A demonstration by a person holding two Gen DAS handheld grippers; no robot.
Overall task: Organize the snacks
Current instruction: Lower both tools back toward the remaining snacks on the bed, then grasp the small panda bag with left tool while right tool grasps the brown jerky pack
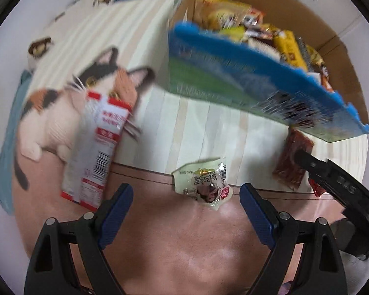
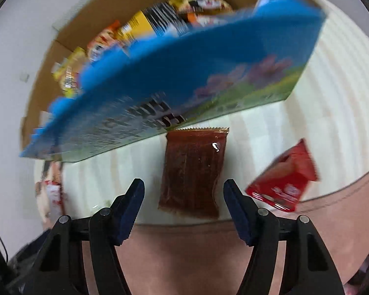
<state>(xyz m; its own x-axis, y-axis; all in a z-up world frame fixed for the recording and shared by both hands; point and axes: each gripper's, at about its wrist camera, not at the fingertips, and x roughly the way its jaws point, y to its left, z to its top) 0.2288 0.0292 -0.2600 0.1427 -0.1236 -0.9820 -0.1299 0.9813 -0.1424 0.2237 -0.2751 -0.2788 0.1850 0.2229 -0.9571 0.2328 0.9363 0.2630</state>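
Observation:
My left gripper (image 1: pixel 187 194) is open, pointing down over a small cream snack pouch (image 1: pixel 204 184) that lies between and just ahead of its blue pads, untouched. A white and red packet (image 1: pixel 96 147) lies to its left on the mat. My right gripper (image 2: pixel 184 191) is open above a dark brown clear-wrapped snack pack (image 2: pixel 193 169), which lies between its fingers with gaps on both sides. The same brown pack (image 1: pixel 292 162) shows in the left wrist view under the right gripper's black finger (image 1: pixel 332 174). A cardboard box (image 1: pixel 263 93) with a blue and green side holds several snacks (image 1: pixel 258 32).
A small red snack box (image 2: pixel 285 179) lies right of the brown pack. The snacks rest on a striped cat-print mat (image 1: pixel 91 78) with a pink area (image 1: pixel 184 245) near me. The blue side of the box (image 2: pixel 184 78) rises just beyond the brown pack. White cabinet doors (image 1: pixel 332 0) stand behind.

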